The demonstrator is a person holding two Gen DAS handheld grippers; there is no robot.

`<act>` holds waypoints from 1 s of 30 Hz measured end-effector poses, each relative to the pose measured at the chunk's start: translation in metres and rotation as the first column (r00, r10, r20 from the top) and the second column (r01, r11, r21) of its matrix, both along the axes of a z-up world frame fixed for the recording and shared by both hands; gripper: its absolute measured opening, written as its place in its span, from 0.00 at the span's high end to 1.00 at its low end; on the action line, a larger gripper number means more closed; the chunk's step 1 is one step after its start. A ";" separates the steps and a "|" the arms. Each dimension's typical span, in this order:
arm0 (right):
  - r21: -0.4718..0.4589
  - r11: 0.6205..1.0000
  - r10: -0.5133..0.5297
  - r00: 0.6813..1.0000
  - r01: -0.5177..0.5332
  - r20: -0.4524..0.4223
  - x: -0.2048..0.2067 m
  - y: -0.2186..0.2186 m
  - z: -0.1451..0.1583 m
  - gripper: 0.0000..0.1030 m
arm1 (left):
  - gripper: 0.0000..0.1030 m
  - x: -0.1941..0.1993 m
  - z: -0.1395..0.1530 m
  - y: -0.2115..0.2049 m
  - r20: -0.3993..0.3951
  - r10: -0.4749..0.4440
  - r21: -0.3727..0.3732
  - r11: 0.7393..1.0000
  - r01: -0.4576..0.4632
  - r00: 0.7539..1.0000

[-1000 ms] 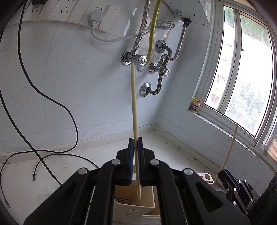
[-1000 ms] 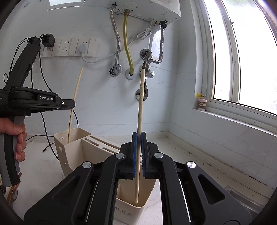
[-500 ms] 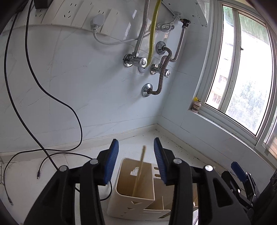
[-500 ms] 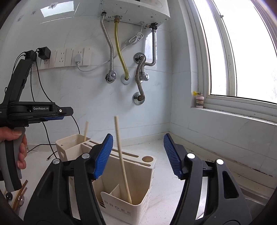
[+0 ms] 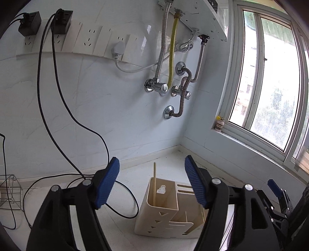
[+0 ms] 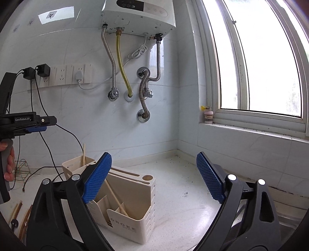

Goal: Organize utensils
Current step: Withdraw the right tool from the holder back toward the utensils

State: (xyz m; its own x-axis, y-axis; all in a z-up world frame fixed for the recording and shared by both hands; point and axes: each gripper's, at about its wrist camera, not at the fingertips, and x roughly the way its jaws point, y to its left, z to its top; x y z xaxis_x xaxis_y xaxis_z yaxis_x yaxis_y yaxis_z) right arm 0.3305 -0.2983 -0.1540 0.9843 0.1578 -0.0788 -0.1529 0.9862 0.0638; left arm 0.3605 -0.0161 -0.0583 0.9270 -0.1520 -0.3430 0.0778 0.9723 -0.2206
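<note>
A cream utensil holder [image 5: 164, 216] [image 6: 135, 195] stands on the white counter. One pale chopstick [image 5: 154, 183] [image 6: 83, 154] stands upright in its far end compartment. Another chopstick [image 6: 115, 198] leans in the near compartment. My left gripper [image 5: 152, 183] hovers above and behind the holder, its jaws still opening, nothing between them. Also still opening, my right gripper [image 6: 152, 177] hangs over the holder's near end with empty jaws. The left gripper [image 6: 36, 123] shows at the left of the right wrist view, held by a hand [image 6: 8, 166].
Several loose chopsticks [image 6: 21, 218] lie at the counter's left edge. Black cables [image 5: 63, 119] trail down the wall onto the counter by a wire rack [image 5: 9, 193]. A water heater [image 6: 139, 15] with hoses hangs above. A window sill with a small jar [image 6: 208, 115] is at right.
Both grippers were shut on upright chopsticks; both have opened wide and drawn back and up. The chopsticks dropped into the holder's compartments.
</note>
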 end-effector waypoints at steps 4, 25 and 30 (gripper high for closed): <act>0.020 1.000 0.014 1.000 -0.014 -0.001 -0.009 0.002 0.009 0.09 | 0.21 -0.018 0.007 0.010 0.000 0.023 0.016 1.000 -0.023 1.000; 0.030 0.986 0.163 0.986 -0.163 0.022 -0.029 0.064 0.043 0.08 | 0.05 -0.117 0.032 0.069 -0.043 0.153 0.131 0.981 -0.146 0.987; 0.075 0.976 0.201 0.979 -0.202 0.026 -0.028 0.076 0.054 0.08 | 0.05 -0.140 0.033 0.085 -0.042 0.210 0.137 0.970 -0.202 0.977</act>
